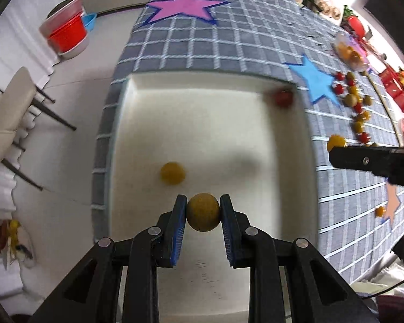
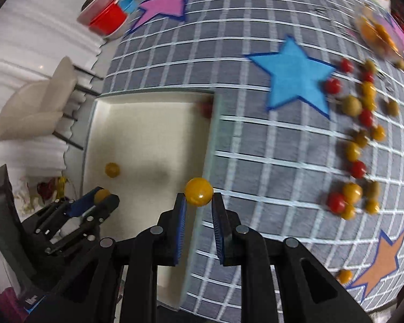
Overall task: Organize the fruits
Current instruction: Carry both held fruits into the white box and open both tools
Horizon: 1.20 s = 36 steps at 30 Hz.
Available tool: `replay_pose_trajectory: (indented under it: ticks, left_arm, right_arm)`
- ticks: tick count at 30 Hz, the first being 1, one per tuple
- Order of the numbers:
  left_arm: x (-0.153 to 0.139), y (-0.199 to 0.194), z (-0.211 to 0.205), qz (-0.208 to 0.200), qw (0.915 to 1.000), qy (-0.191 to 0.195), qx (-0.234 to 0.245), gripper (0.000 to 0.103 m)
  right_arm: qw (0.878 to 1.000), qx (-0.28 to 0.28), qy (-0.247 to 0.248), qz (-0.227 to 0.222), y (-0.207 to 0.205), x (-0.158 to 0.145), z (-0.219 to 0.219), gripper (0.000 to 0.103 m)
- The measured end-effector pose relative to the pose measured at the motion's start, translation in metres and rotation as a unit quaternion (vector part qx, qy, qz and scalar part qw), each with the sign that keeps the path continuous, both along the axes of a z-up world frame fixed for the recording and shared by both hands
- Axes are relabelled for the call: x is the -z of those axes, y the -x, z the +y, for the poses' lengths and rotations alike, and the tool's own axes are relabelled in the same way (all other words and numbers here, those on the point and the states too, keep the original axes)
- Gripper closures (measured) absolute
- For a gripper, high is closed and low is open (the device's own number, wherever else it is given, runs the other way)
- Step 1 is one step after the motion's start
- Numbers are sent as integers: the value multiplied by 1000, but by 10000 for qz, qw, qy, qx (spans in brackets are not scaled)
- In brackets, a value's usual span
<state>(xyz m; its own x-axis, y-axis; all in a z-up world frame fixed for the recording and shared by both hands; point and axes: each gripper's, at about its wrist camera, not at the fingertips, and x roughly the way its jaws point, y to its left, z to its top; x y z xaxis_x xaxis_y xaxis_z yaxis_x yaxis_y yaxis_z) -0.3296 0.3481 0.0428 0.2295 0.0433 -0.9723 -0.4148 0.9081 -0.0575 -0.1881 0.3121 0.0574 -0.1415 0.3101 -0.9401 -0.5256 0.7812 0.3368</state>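
Leftmost, in the lower centre of the left wrist view, the left claw [image 1: 203,210] is clenched on an olive-brown fruit [image 1: 203,212], held above the near floor of the white tray [image 1: 215,80]. A loose yellow fruit [image 1: 173,172] lies on the tray floor just beyond it, and a blurred red fruit [image 1: 282,97] sits in the tray's upper right corner. To release well, the claw should probably descend close to the floor before opening, clear of the yellow fruit, so that the round piece does not roll.

Further right, in the right wrist view, the right claw [image 2: 198,197] grips an orange-yellow fruit [image 2: 198,191] at its fingertips, poised over the tray's right rim at lower centre; a short leftward carry would likely place it over the tray floor. Both claws point forward and downward, side by side.

Rightmost, the remaining fruits [image 2: 359,137] lie scattered on the checked tabletop [image 2: 256,148] along the right edge, beyond the blue star [image 2: 295,74].
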Motion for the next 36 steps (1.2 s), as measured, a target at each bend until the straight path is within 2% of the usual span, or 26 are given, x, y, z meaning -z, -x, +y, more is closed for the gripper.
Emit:
replay_pose_trajectory:
  ticks: [8, 20, 23, 24, 25, 26, 27, 29, 33, 36]
  left_arm:
    - [23, 16, 15, 240, 9995, -86, -168, 76]
    - [33, 16, 12, 336, 9991, -264, -9, 74]
    - [31, 17, 13, 337, 9985, -419, -36, 22]
    - [27, 17, 9, 287, 9984, -474, -65, 22]
    - [25, 17, 8, 252, 9983, -513, -64, 22]
    - [24, 16, 7, 273, 9983, -505, -38, 22]
    - [24, 17, 6, 292, 9983, -505, -36, 22]
    - [23, 16, 5, 330, 9981, -511, -30, 22]
    - [17, 13, 2, 349, 9982, -485, 7, 22]
    - [9, 6, -3, 296, 9980, -547, 110, 22]
  right_arm:
    - [9990, -408, 179, 106, 12, 25, 51, 82]
    - [9970, -531, 551, 79, 20, 54, 73, 81]
    - [9971, -533, 537, 80, 20, 54, 76, 79]
    - [9971, -534, 524, 98, 21, 55, 77, 78]
    - [9972, -535, 503, 122, 20, 55, 76, 70]
    - [9974, -516, 491, 111, 19, 53, 74, 54]
    - [9976, -493, 478, 85, 17, 51, 71, 46]
    - [9984, -442, 340, 105, 13, 45, 67, 37]
    - [9995, -295, 105, 48, 7, 27, 60, 23]
    - [9999, -160, -65, -2, 0, 13, 47, 23]
